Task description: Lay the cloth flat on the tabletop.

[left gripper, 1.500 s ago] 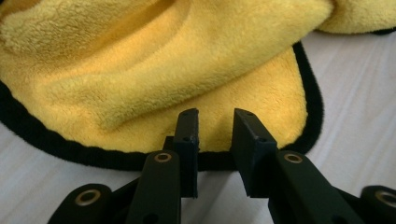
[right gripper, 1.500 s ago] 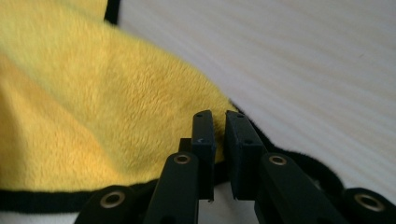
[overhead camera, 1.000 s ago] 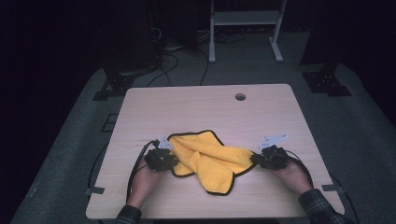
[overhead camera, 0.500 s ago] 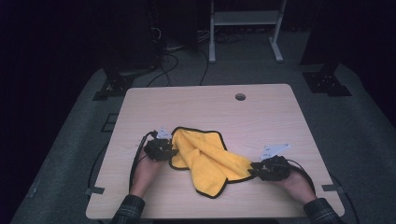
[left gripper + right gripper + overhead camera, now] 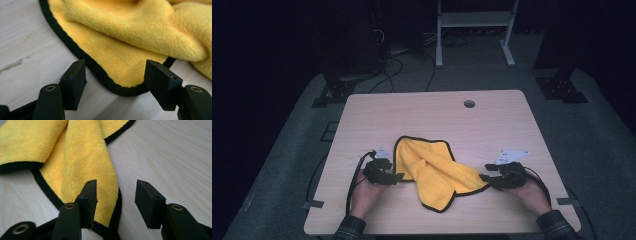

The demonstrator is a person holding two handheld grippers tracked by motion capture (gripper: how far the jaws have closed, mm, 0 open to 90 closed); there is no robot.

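Two grippers flank a crumpled yellow cloth (image 5: 434, 172) on the wooden surface (image 5: 432, 112) in the high view: left gripper (image 5: 398, 176) at its left edge, right gripper (image 5: 484, 178) at its right corner. In the left gripper view, the jaws have just been opening; the cloth's black-edged corner (image 5: 120, 75) lies loose between them. In the right gripper view, the jaws have also been opening, the cloth's corner (image 5: 102, 202) beside one finger (image 5: 87, 200), ungripped.

Pretty bare setup: light wood table (image 5: 422, 115) with a round hole (image 5: 469, 103) near its far edge. Behind it there's a white frame (image 5: 474, 22) on the grey floor (image 5: 292, 150), plus some cables (image 5: 397, 55).
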